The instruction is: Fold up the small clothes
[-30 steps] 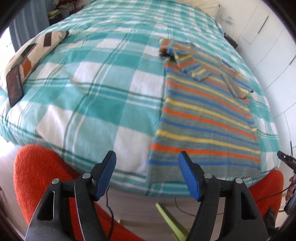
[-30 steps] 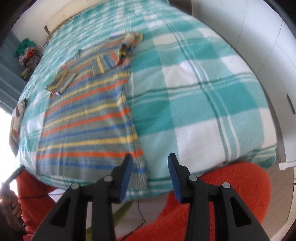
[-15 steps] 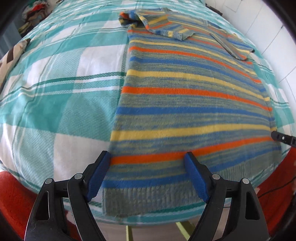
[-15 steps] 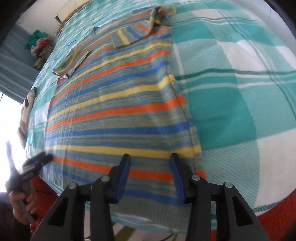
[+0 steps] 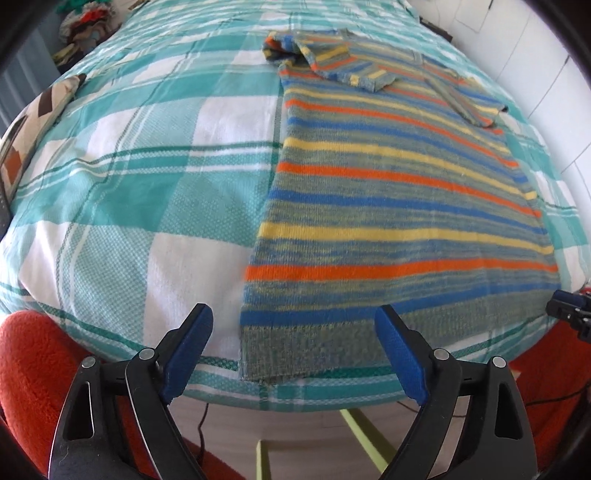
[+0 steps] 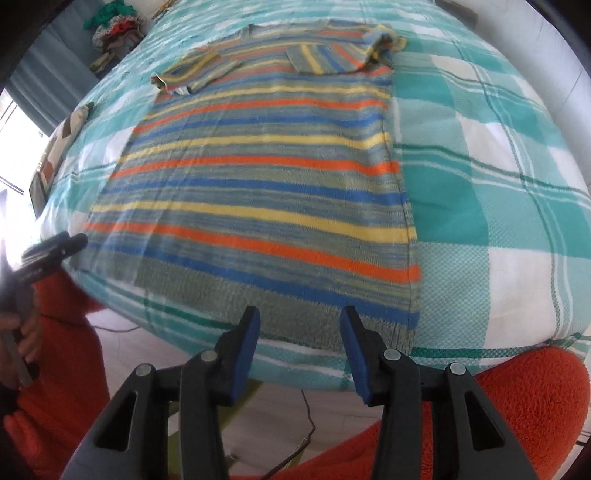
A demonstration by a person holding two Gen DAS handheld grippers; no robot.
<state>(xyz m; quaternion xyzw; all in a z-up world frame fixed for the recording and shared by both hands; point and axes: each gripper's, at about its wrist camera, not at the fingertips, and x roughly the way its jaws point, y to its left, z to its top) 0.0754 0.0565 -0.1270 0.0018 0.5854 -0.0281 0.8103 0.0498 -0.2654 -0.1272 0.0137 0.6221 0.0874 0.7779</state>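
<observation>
My left tool (image 5: 291, 334) has just been opening wide, empty; my right tool (image 6: 300, 325) half open, empty. The striped sweater (image 5: 399, 206) lies flat on the bed (image 5: 140, 177), hem just ahead of both.

You've got the bed (image 5: 122, 192) in front of you, covered in a teal-and-white checked blanket. Flat on it lies the striped sweater (image 5: 399, 206), hem at the bed's near edge, neck toward the far end, both sleeves folded in over the chest. Left of the sweater, at the bed's left edge, there's a brown-and-cream patterned cushion (image 5: 44, 110). Beyond the sweater's far left corner sits a heap of mixed cloth (image 5: 86, 27), possibly just off the bed; it's too blurred to call.
</observation>
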